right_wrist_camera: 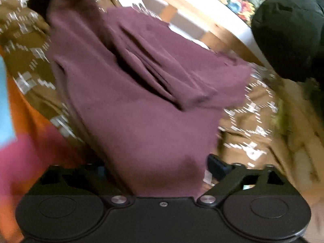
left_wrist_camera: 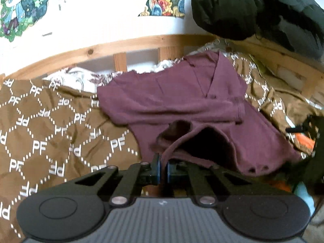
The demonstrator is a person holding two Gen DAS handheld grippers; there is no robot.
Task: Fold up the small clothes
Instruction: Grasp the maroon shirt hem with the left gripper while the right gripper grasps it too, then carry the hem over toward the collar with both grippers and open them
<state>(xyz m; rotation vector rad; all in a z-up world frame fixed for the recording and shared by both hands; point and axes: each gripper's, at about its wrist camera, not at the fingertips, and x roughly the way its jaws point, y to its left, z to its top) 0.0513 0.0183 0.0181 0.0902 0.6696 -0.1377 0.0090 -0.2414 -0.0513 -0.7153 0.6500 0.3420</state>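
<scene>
A maroon shirt [left_wrist_camera: 172, 99] lies on the bed [left_wrist_camera: 50, 125], spread over a brown quilt printed with "PF". By the look of it the fold is partly made: one sleeve [left_wrist_camera: 212, 105] lies across the body, and the near hem is lifted into a loose arch, so the bottom-to-top fold seems to be the step in hand. Smoothing and any last fold are still to come.

The left gripper [left_wrist_camera: 163, 170] has its blue-padded fingers [left_wrist_camera: 158, 169] pinched nearly together on the near edge of the shirt. In the right view the right gripper [right_wrist_camera: 162, 174] has cloth draped between its fingers; the right finger [right_wrist_camera: 217, 167] stands well out to the side, the left one is hidden under the shirt [right_wrist_camera: 131, 101], so I cannot tell whether it grips. That view is blurred.

For room: the quilt is open to the left of the shirt. At the far side a wooden rail [left_wrist_camera: 121, 46] runs close behind the collar, and a black jacket [left_wrist_camera: 253, 6] hangs at the far right. Orange, pink and blue clothes [right_wrist_camera: 20, 131] crowd the near left in the right view, so the fold is best carried away from them.
</scene>
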